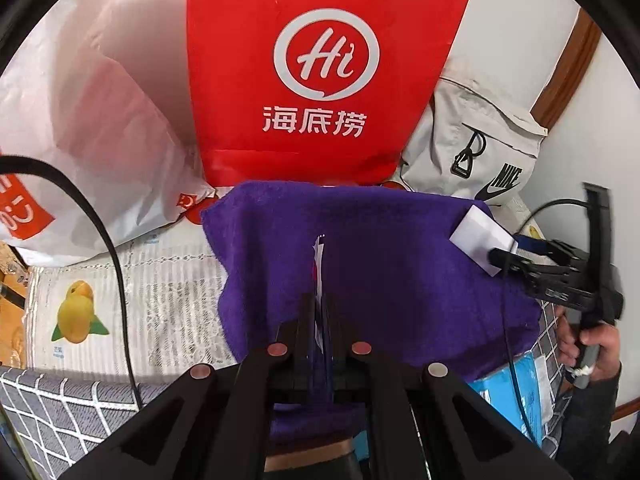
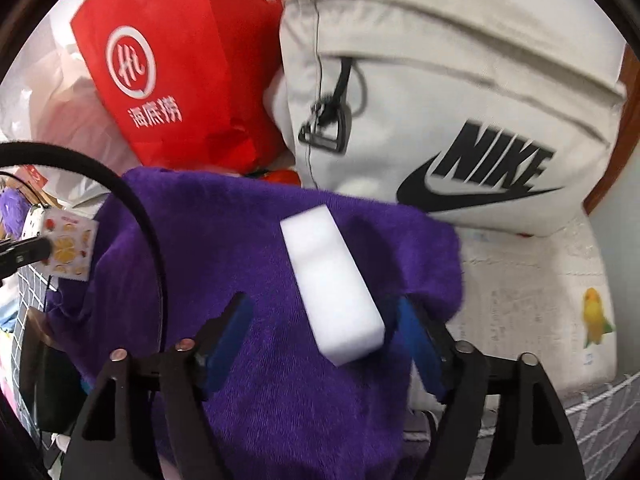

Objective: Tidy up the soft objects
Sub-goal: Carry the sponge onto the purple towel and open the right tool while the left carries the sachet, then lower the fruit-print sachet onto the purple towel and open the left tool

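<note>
A purple towel [image 1: 380, 264] [image 2: 280, 360] lies spread over a box. On its far right corner rests a white sponge block [image 1: 478, 238] [image 2: 332, 280]. My right gripper [image 2: 326, 340] [image 1: 505, 259] is open, its blue pads [image 2: 232, 336] standing either side of the sponge without pressing it. My left gripper [image 1: 320, 304] is shut on a thin fruit-printed packet [image 1: 319, 264], edge-on in the left wrist view. In the right wrist view that packet [image 2: 70, 250] shows as a small square at the left edge, above the towel's left side.
A red paper bag [image 1: 324, 72] and a white plastic bag [image 1: 100, 120] stand behind the towel. A grey Nike bag [image 2: 460, 100] leans at the back right. A fruit-printed mat [image 1: 160, 280], grid-pattern cloth [image 1: 60, 408] and black cable [image 1: 100, 220] lie around.
</note>
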`<state>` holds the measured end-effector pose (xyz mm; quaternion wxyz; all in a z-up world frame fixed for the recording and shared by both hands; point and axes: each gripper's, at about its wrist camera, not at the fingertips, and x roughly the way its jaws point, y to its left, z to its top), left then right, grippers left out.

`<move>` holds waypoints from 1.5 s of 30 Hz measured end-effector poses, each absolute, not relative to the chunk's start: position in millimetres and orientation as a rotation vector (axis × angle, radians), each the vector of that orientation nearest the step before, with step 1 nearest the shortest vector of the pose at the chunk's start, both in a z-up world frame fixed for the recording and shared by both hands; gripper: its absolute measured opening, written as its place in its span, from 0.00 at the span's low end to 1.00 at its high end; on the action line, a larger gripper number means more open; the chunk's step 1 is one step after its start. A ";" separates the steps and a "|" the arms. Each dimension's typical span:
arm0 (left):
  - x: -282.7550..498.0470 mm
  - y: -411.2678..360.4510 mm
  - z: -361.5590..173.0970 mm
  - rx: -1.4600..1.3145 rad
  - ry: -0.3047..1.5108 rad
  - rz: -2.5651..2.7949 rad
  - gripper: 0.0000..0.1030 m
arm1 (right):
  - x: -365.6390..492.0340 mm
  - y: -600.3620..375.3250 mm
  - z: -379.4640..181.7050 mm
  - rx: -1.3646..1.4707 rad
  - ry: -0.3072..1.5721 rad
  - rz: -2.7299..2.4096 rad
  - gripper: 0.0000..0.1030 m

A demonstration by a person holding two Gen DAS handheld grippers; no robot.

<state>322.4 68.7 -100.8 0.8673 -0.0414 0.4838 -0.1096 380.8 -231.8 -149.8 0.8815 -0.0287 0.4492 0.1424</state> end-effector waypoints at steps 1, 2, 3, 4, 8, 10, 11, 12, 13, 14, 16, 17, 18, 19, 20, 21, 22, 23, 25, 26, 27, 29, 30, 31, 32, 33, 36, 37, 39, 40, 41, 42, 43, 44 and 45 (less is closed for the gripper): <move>325.2 67.9 -102.2 -0.090 1.017 -0.229 0.04 | 377.5 -232.4 -144.5 -0.065 0.929 0.291 0.78; 328.4 66.7 -103.9 -0.092 1.023 -0.231 0.04 | 374.9 -232.0 -140.5 -0.071 0.924 0.290 0.78; 331.8 65.6 -105.2 -0.097 1.029 -0.236 0.04 | 370.6 -231.7 -135.3 -0.081 0.920 0.290 0.78; 334.3 65.1 -105.9 -0.105 1.031 -0.238 0.04 | 366.0 -231.7 -130.5 -0.091 0.915 0.285 0.78; 346.3 61.0 -109.6 -0.130 1.040 -0.244 0.04 | 341.1 -234.1 -110.3 -0.119 0.865 0.284 0.78; 351.5 59.7 -112.6 -0.148 1.044 -0.250 0.04 | 329.9 -236.8 -103.0 -0.119 0.850 0.296 0.78; 355.1 58.7 -114.9 -0.161 1.048 -0.255 0.04 | 323.0 -237.7 -100.0 -0.117 0.842 0.301 0.79; 359.8 57.8 -117.6 -0.176 1.056 -0.259 0.04 | 314.9 -238.7 -97.1 -0.116 0.835 0.304 0.79; 363.2 57.2 -119.2 -0.182 1.060 -0.260 0.04 | 309.4 -239.1 -95.6 -0.114 0.829 0.307 0.79; 367.5 56.2 -120.8 -0.188 1.061 -0.260 0.04 | 300.7 -241.5 -93.2 -0.110 0.825 0.311 0.79; 376.1 55.0 -124.9 -0.198 1.068 -0.256 0.04 | 291.6 -245.3 -90.5 -0.107 0.822 0.309 0.79; 379.2 54.4 -126.9 -0.200 1.073 -0.255 0.04 | 288.4 -245.9 -89.7 -0.105 0.821 0.307 0.79; 383.0 53.9 -130.3 -0.201 1.084 -0.253 0.04 | 283.6 -248.6 -90.3 -0.100 0.821 0.305 0.79; 385.5 53.6 -132.7 -0.198 1.093 -0.248 0.05 | 278.2 -251.3 -89.8 -0.095 0.824 0.306 0.79; 387.9 53.0 -135.6 -0.192 1.098 -0.236 0.07 | 274.7 -253.3 -91.2 -0.090 0.828 0.306 0.79; 388.4 52.7 -136.9 -0.189 1.099 -0.233 0.07 | 271.1 -255.3 -92.5 -0.082 0.830 0.306 0.79; 389.6 51.6 -139.0 -0.184 1.106 -0.227 0.07 | 267.6 -257.4 -94.1 -0.071 0.834 0.303 0.79; 390.4 50.8 -140.6 -0.180 1.111 -0.222 0.07 | 265.0 -259.2 -95.9 -0.063 0.839 0.302 0.79; 392.0 49.2 -144.0 -0.166 1.122 -0.212 0.08 | 260.5 -260.8 -98.4 -0.052 0.844 0.303 0.79; 392.4 49.3 -144.9 -0.163 1.125 -0.204 0.10 | 258.2 -261.7 -99.1 -0.047 0.844 0.305 0.79; 392.7 50.4 -145.0 -0.162 1.125 -0.201 0.12 | 255.7 -262.6 -99.9 -0.042 0.846 0.307 0.79; 394.1 51.8 -144.0 -0.156 1.125 -0.190 0.26 | 252.1 -264.0 -100.8 -0.037 0.848 0.305 0.79; 394.9 52.8 -143.2 -0.155 1.127 -0.187 0.29 | 250.1 -264.6 -101.1 -0.035 0.848 0.304 0.79; 395.8 54.7 -142.3 -0.157 1.130 -0.185 0.34 | 247.7 -265.2 -101.8 -0.034 0.848 0.303 0.79; 396.6 56.0 -141.4 -0.158 1.134 -0.176 0.36 | 244.4 -266.4 -102.3 -0.031 0.848 0.301 0.79; 397.2 57.4 -140.4 -0.153 1.140 -0.166 0.36 | 242.0 -267.1 -102.6 -0.028 0.848 0.301 0.79; 395.2 61.7 -132.5 -0.124 1.132 -0.131 0.39 | 233.7 -270.6 -104.3 -0.016 0.852 0.304 0.79; 393.5 61.6 -129.5 -0.114 1.125 -0.124 0.40 | 230.4 -272.3 -105.1 -0.012 0.854 0.302 0.79; 389.1 61.0 -122.8 -0.095 1.114 -0.118 0.40 | 223.1 -277.0 -107.1 -0.004 0.858 0.293 0.79; 385.6 61.0 -118.2 -0.086 1.105 -0.112 0.44 | 220.1 -279.7 -107.8 0.000 0.860 0.288 0.79; 383.4 61.3 -115.1 -0.079 1.099 -0.107 0.48 | 216.4 -282.5 -108.6 0.006 0.863 0.284 0.79; 379.4 61.3 -110.4 -0.068 1.090 -0.101 0.50 | 212.5 -286.0 -109.6 0.015 0.866 0.281 0.79; 373.7 61.6 -104.9 -0.055 1.081 -0.096 0.50 | 208.4 -289.7 -110.8 0.023 0.869 0.277 0.79; 369.3 62.7 -101.2 -0.047 1.075 -0.092 0.50 | 203.3 -294.3 -112.7 0.032 0.871 0.269 0.79; 363.4 63.8 -97.0 -0.039 1.066 -0.084 0.50 | 200.3 -297.2 -114.0 0.034 0.873 0.261 0.79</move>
